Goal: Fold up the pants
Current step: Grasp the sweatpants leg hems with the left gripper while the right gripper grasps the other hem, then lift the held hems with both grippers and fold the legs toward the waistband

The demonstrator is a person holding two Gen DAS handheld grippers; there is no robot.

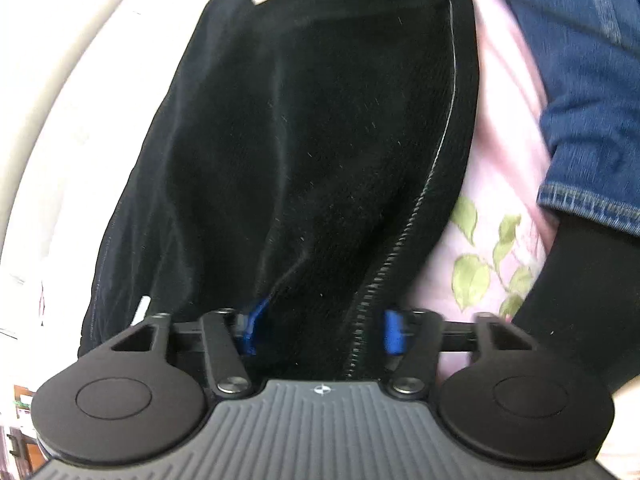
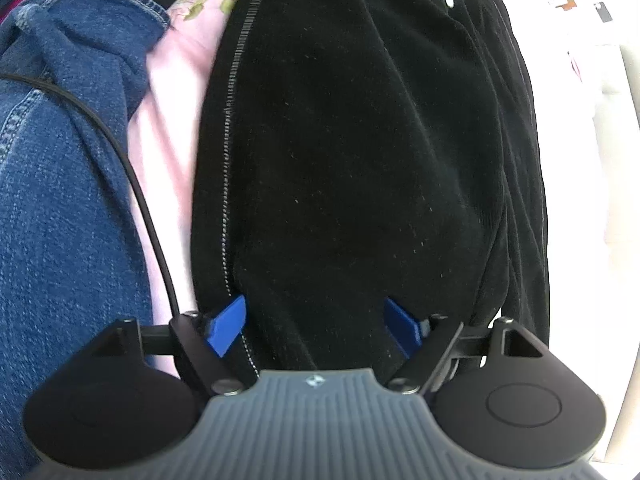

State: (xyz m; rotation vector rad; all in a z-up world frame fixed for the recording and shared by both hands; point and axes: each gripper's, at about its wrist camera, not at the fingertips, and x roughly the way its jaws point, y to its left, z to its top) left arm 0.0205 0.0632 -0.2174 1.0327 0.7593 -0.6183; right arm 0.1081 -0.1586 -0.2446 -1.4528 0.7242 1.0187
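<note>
Left wrist view: black pants [image 1: 312, 152] fill the middle, their long axis running straight away from the camera, a ribbed seam along their right edge. The left tongs [image 1: 320, 332] show blue fingertips [image 1: 251, 330] spread on either side of the bunched near end; whether they pinch it cannot be told. Pink floral cloth [image 1: 492, 184] and blue denim [image 1: 580, 80] lie to the right.

Right wrist view: the same pants [image 2: 360, 140] stretch lengthwise away. The right tongs [image 2: 316, 330] are spread, fabric between their fingertips [image 2: 226, 330]. Denim [image 2: 60, 200] and a black cable [image 2: 132, 176] sit left.

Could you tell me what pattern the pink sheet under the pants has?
Green leaves on the pink sheet, clearest in the left wrist view.
</note>
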